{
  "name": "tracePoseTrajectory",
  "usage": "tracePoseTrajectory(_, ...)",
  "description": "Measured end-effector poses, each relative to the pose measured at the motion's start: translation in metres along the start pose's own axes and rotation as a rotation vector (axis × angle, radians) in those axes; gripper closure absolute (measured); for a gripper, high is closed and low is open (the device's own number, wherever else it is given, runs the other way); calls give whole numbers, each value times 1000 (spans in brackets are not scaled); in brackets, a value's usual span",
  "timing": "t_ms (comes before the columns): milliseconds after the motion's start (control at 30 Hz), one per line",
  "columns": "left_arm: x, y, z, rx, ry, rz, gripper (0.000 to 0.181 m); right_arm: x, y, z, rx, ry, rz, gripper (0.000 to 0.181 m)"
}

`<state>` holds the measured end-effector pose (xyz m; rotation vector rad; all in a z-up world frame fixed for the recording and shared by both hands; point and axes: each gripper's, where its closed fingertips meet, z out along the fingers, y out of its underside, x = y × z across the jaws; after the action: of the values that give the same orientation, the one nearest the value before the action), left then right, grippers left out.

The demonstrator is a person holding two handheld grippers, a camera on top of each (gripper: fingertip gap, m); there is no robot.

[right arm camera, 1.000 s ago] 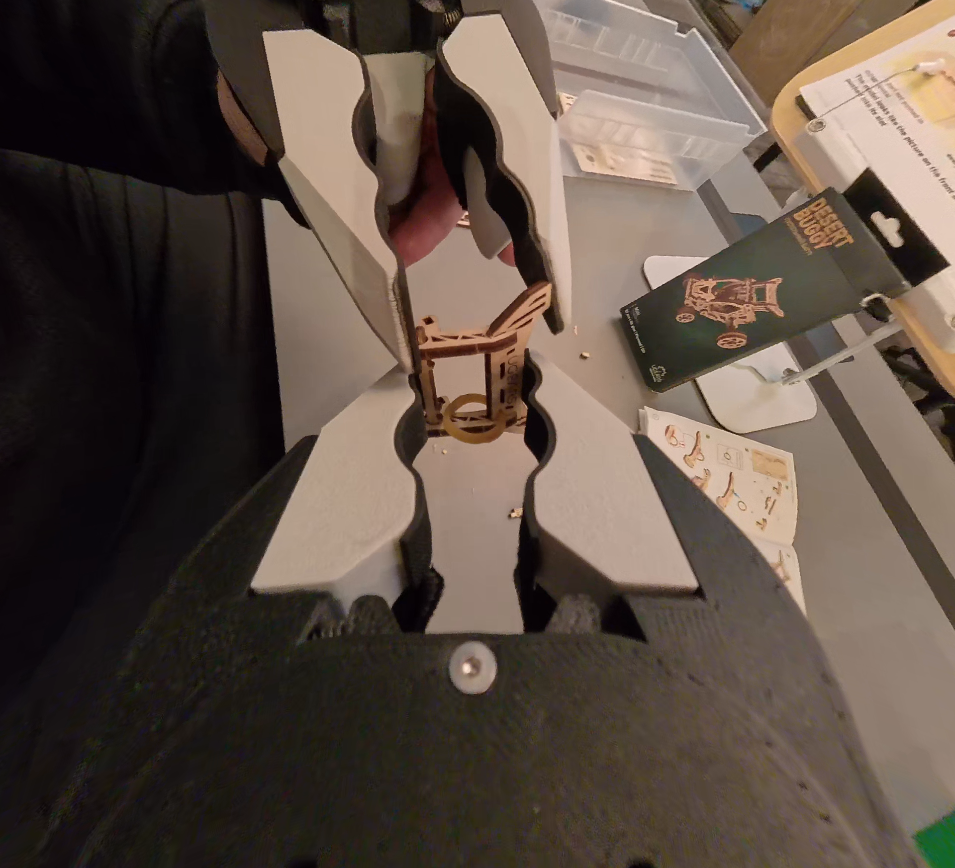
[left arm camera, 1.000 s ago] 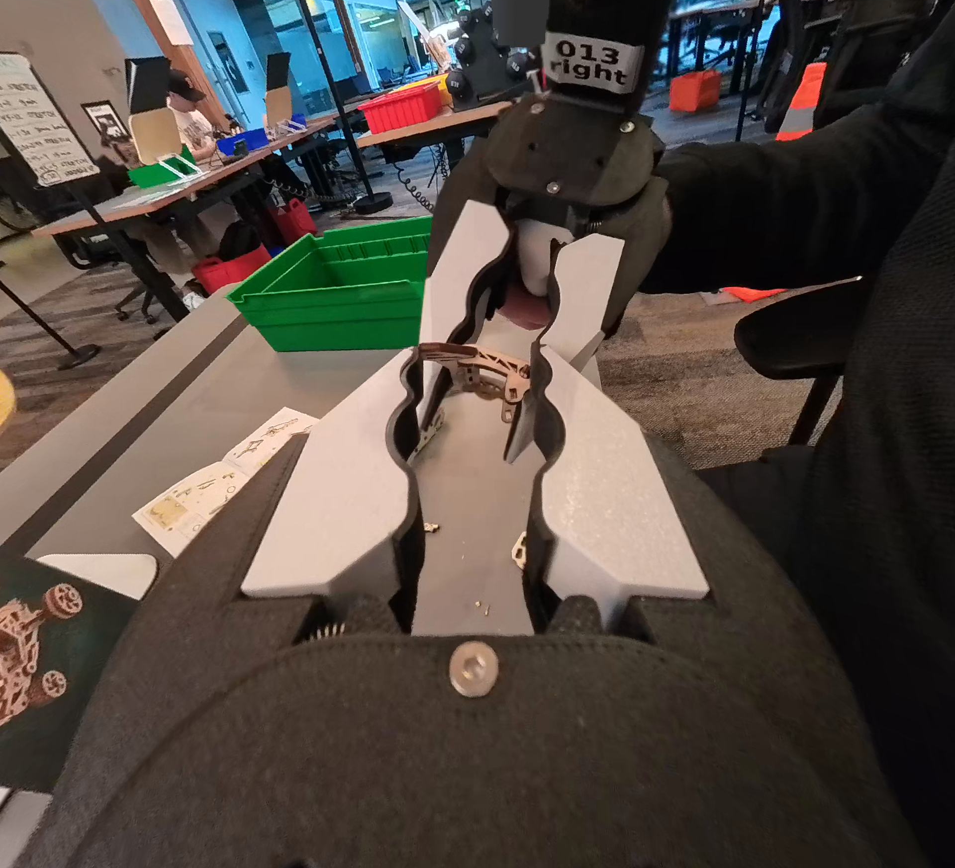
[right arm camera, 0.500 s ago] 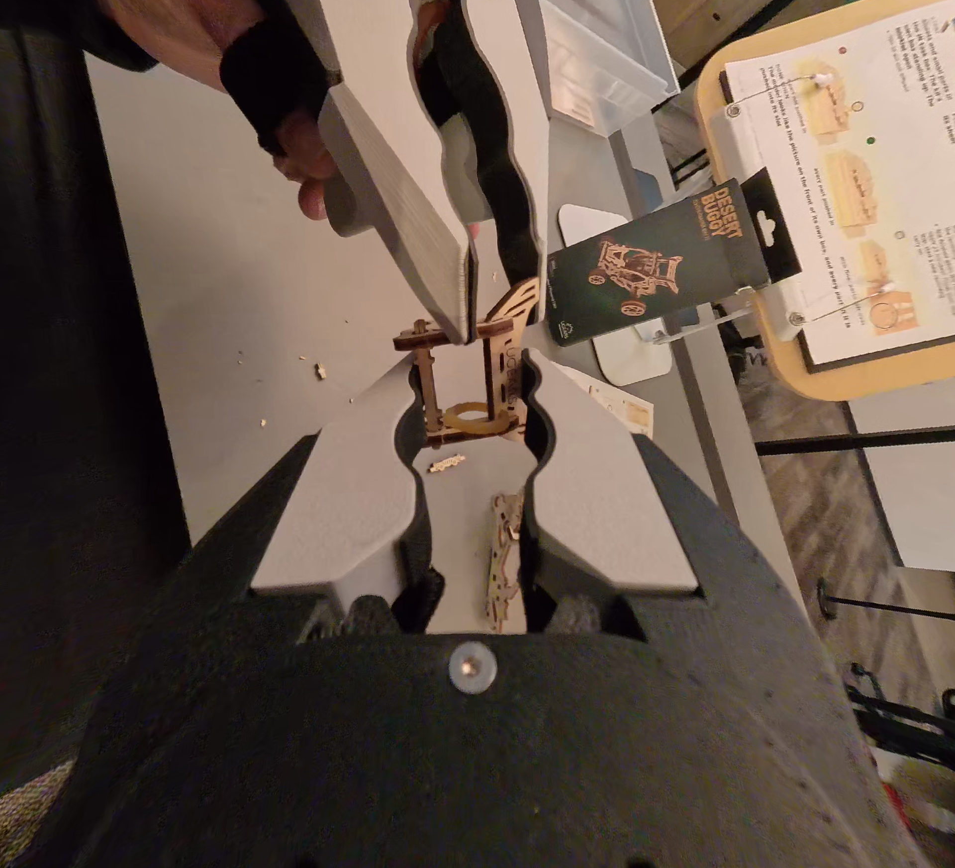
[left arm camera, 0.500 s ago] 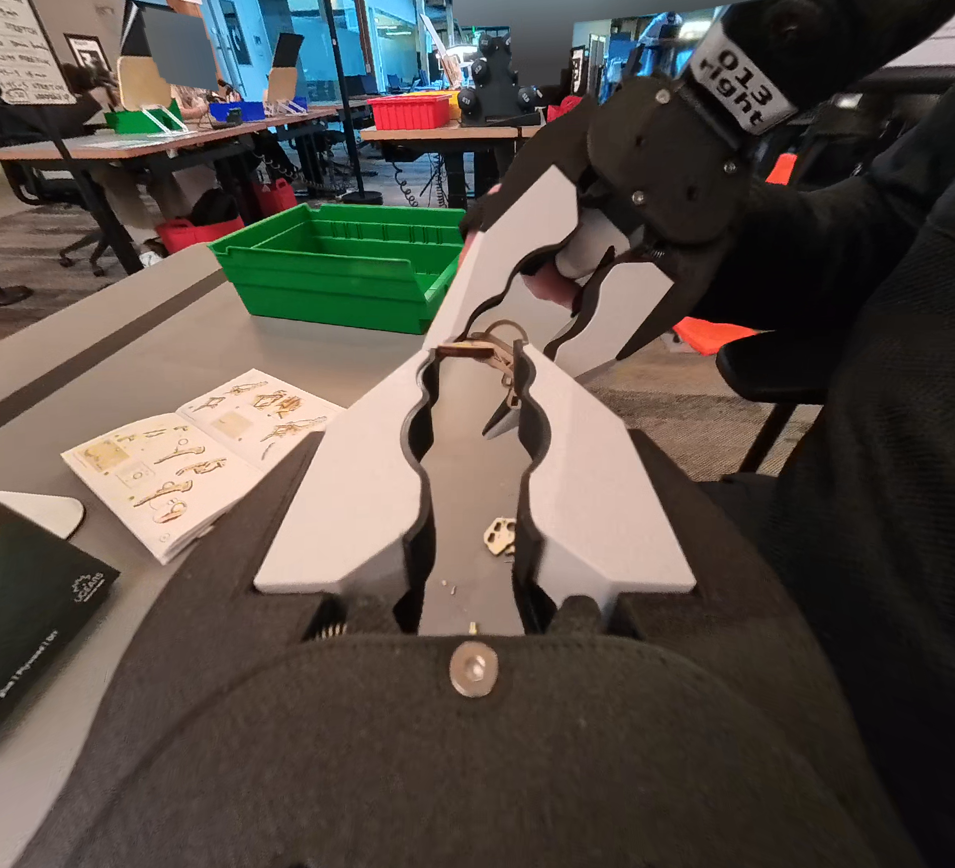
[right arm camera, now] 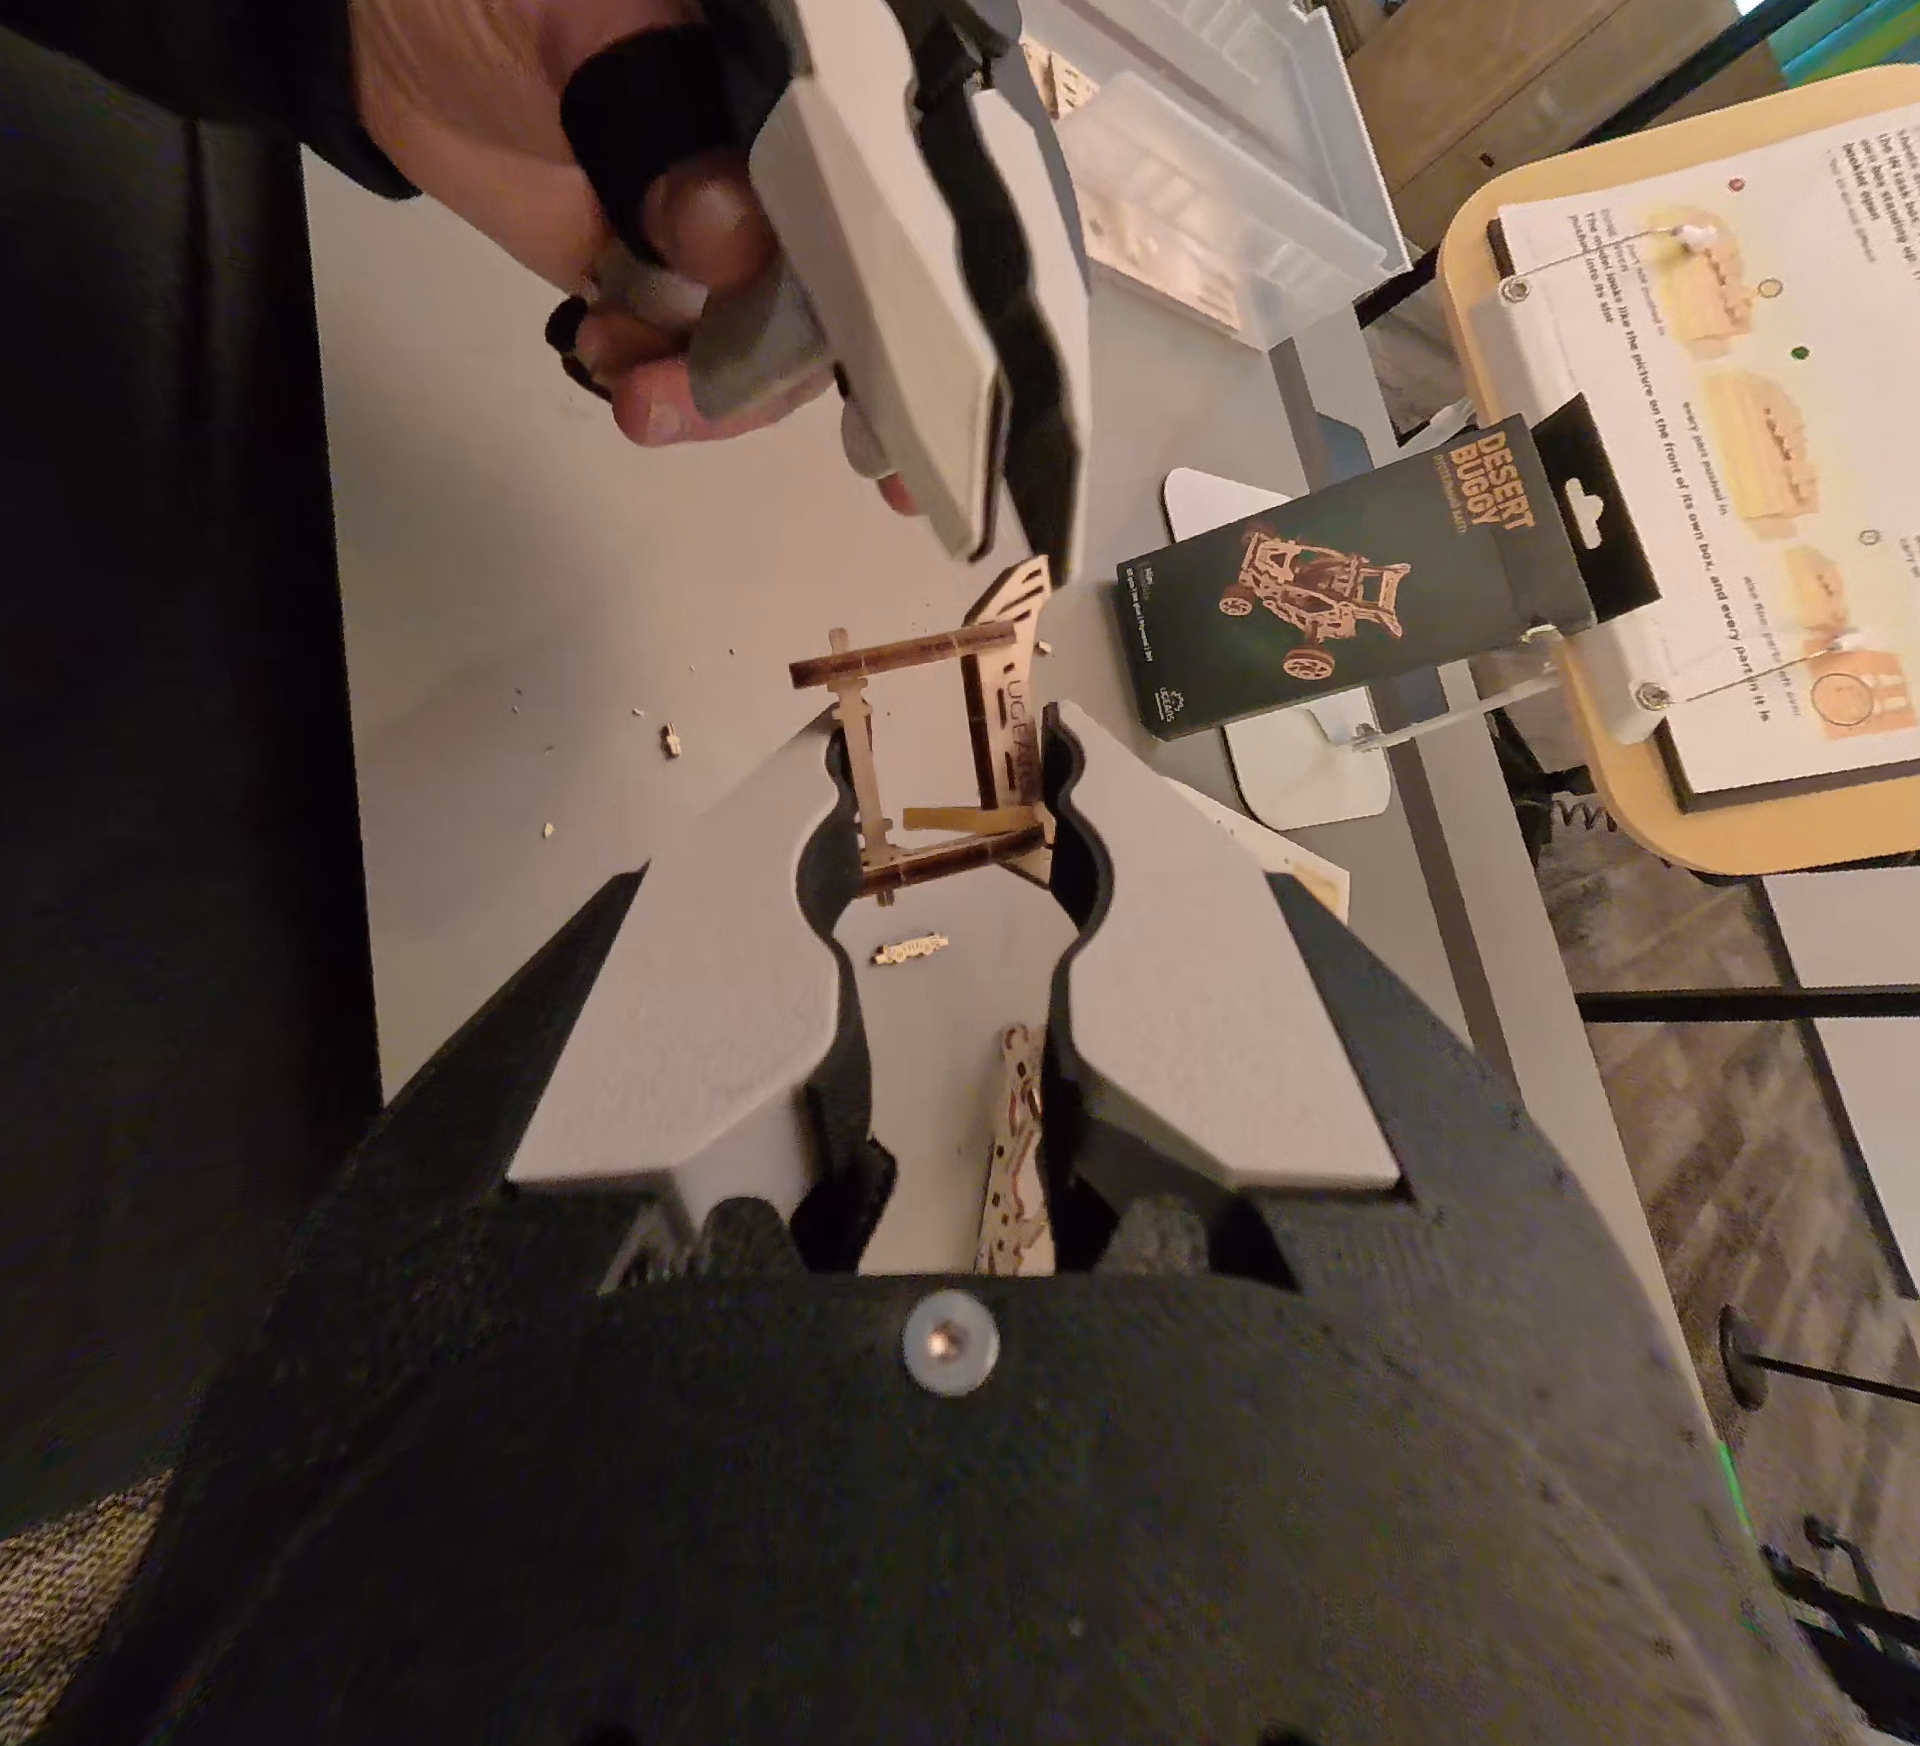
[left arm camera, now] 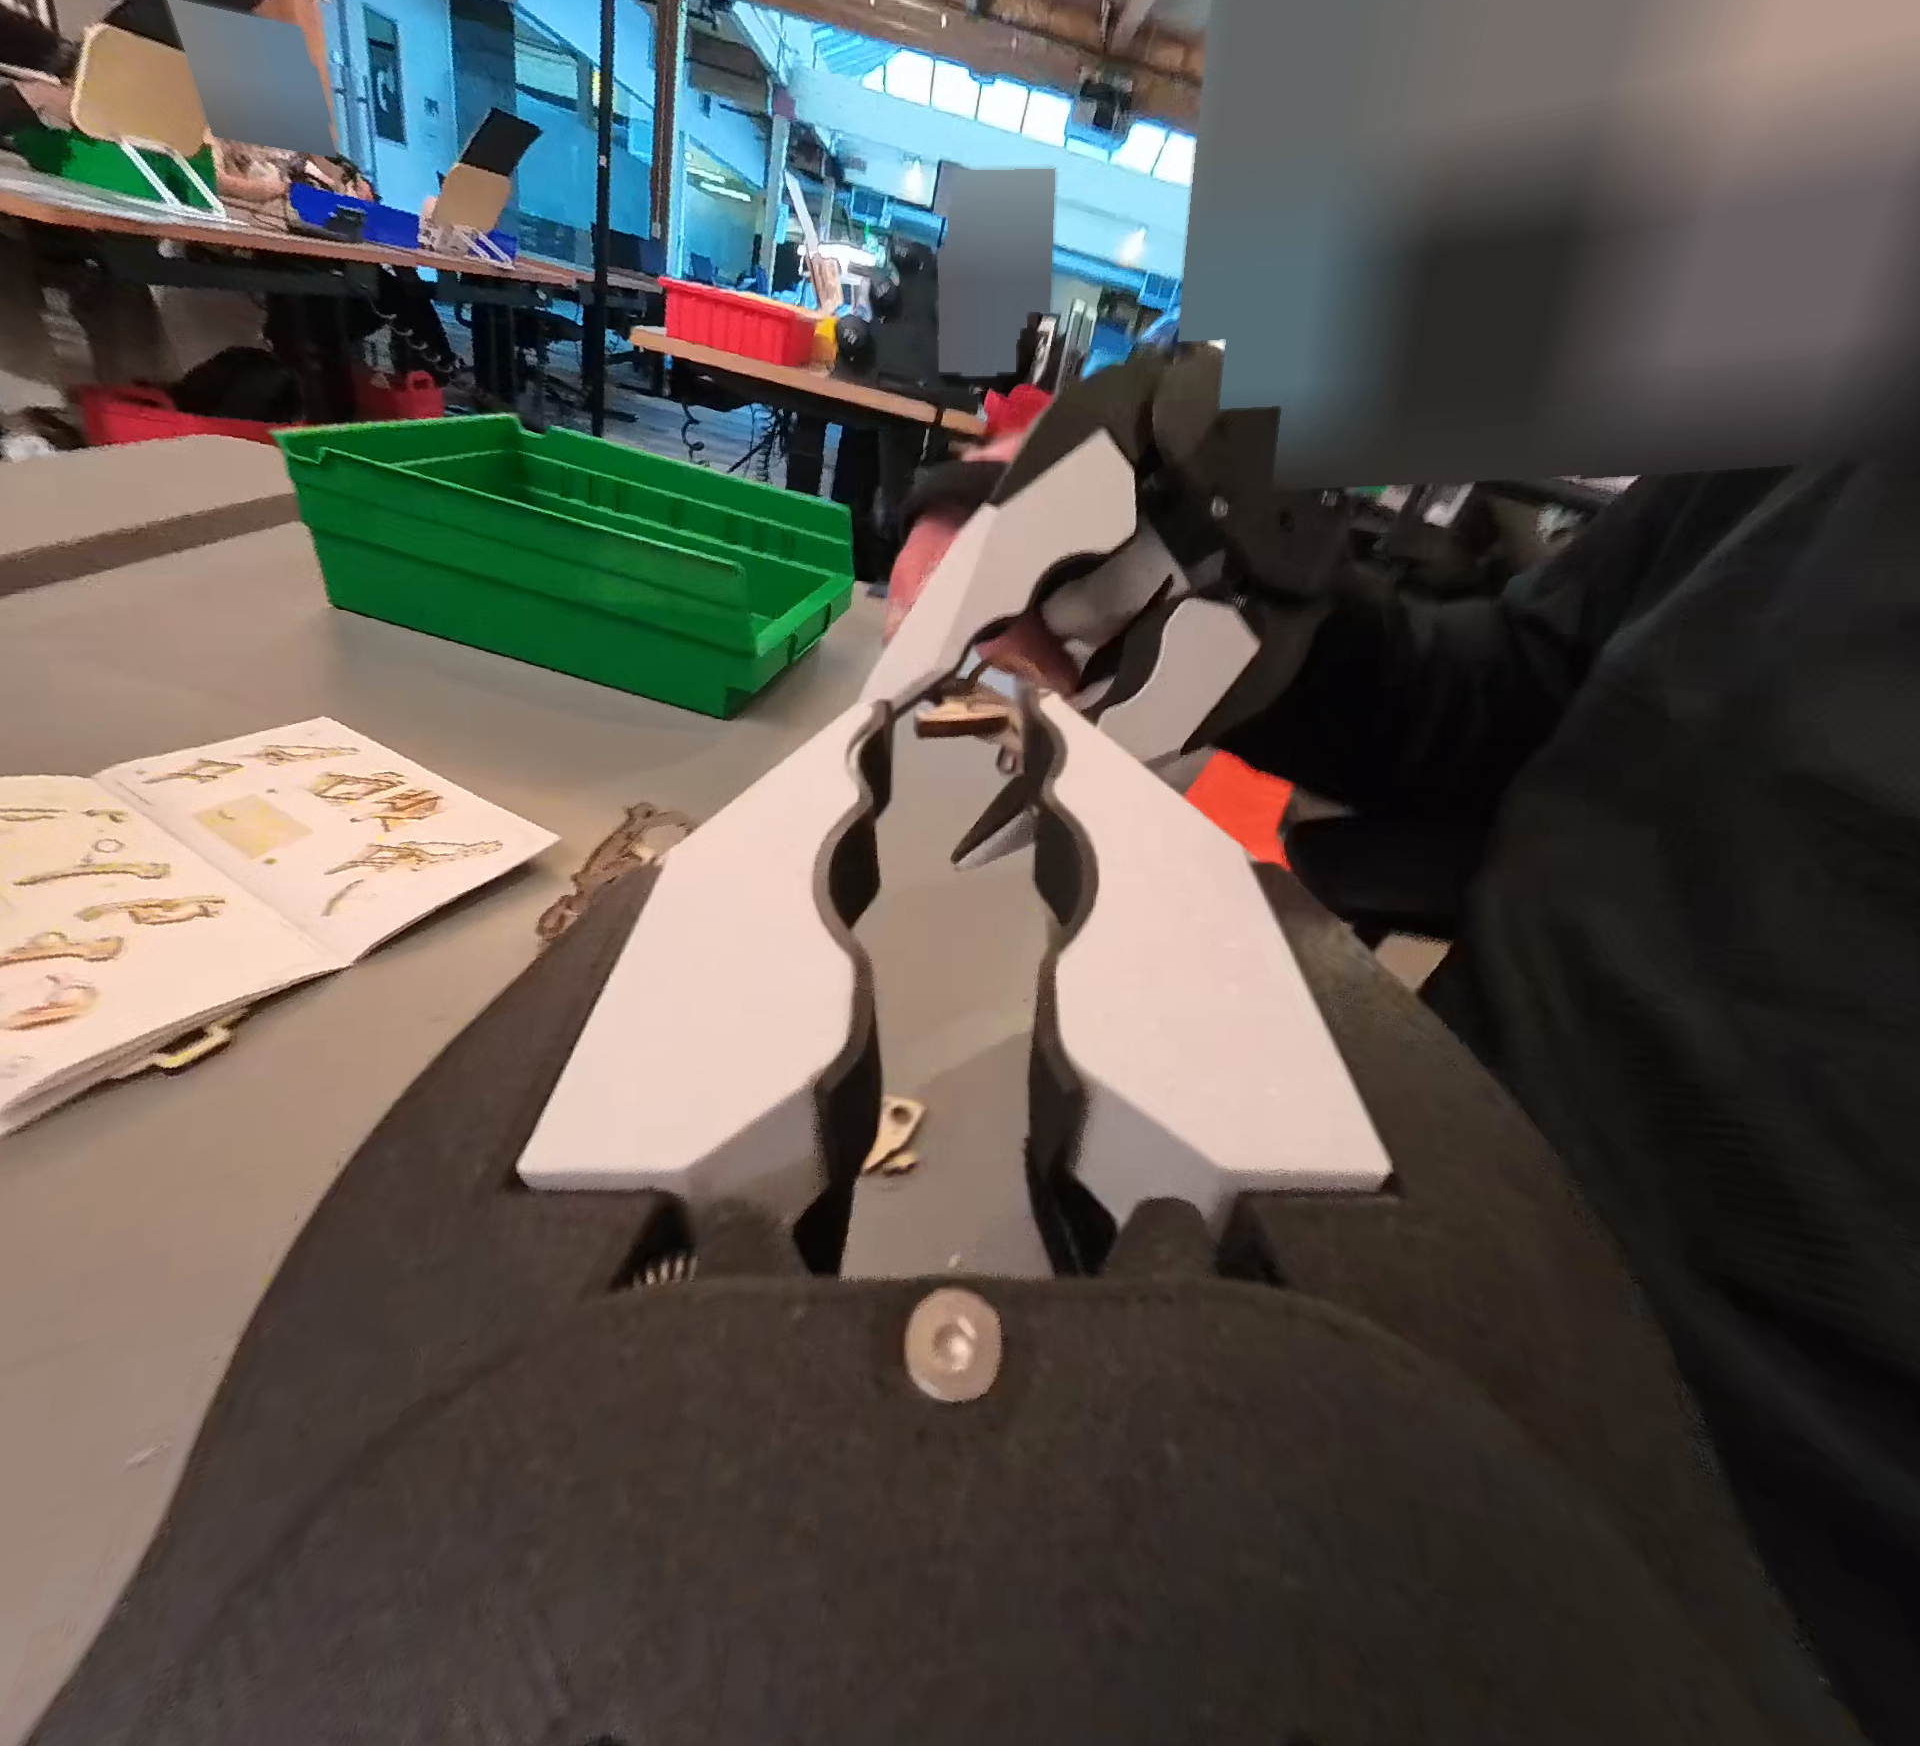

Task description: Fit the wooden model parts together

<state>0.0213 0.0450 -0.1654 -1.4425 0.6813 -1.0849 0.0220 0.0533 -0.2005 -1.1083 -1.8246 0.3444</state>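
Observation:
A small wooden model frame point(right arm camera: 925, 761) with a curved fin on top is held off the grey table point(right arm camera: 468, 553) between the fingers of my right gripper point(right arm camera: 940, 730), which is shut on its two sides. My left gripper point(right arm camera: 1013, 553) hangs just above the fin, a person's hand point(right arm camera: 540, 138) on it, its jaws a narrow gap apart and holding nothing. In the left wrist view my left gripper point(left arm camera: 961, 709) points at the frame point(left arm camera: 961, 722), which shows at the tips of the right gripper point(left arm camera: 940, 688).
Loose wooden parts lie on the table: a small piece point(right arm camera: 909, 950), a long strip point(right arm camera: 1018, 1156), a chain-like piece point(left arm camera: 613, 865). An open booklet point(left arm camera: 208, 886) and a green bin point(left arm camera: 561, 543) lie left. A clear bin point(right arm camera: 1174, 117), a black box point(right arm camera: 1351, 584) and an instruction board point(right arm camera: 1714, 449) stand beyond.
My left gripper has let go of the frame's top bar and drawn back from it. The frame stays in my right gripper, and both grippers have turned.

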Motion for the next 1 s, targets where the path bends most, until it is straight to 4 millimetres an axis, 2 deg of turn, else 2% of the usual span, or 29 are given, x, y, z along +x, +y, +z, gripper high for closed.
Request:
tracePoseTrajectory(67,-2,-7,-3,33,34,-121,152,2,2,0,-6,23,-34,152)
tracePoseTrajectory(167,-8,-10,-3,40,55,-285,155,4,5,0,-27,65,-125,152)
tracePoseTrajectory(300,-10,12,6,-71,69,-461,159,6,4,1,-35,136,-241,152)
tracePoseTrajectory(400,-2,15,10,-71,118,-567,171,5,6,2,-48,172,-326,152)
tracePoseTrajectory(467,-2,19,12,-84,117,-596,177,4,10,4,-63,178,-347,151)
tracePoseTrajectory(700,-3,18,12,-60,115,-656,178,7,11,5,-46,212,-338,151)
tracePoseTrajectory(733,-4,16,11,-49,117,-669,177,9,11,4,-45,227,-336,151)
tracePoseTrajectory(800,-5,15,11,-26,109,-702,164,10,12,4,-44,229,-326,152)
tracePoseTrajectory(833,-6,14,11,-15,103,-708,164,10,12,4,-39,232,-325,151)
tracePoseTrajectory(900,-6,18,12,-34,88,-697,179,9,12,5,-43,231,-327,152)
tracePoseTrajectory(1000,-7,20,11,-32,69,-697,179,8,14,7,-49,235,-324,151)
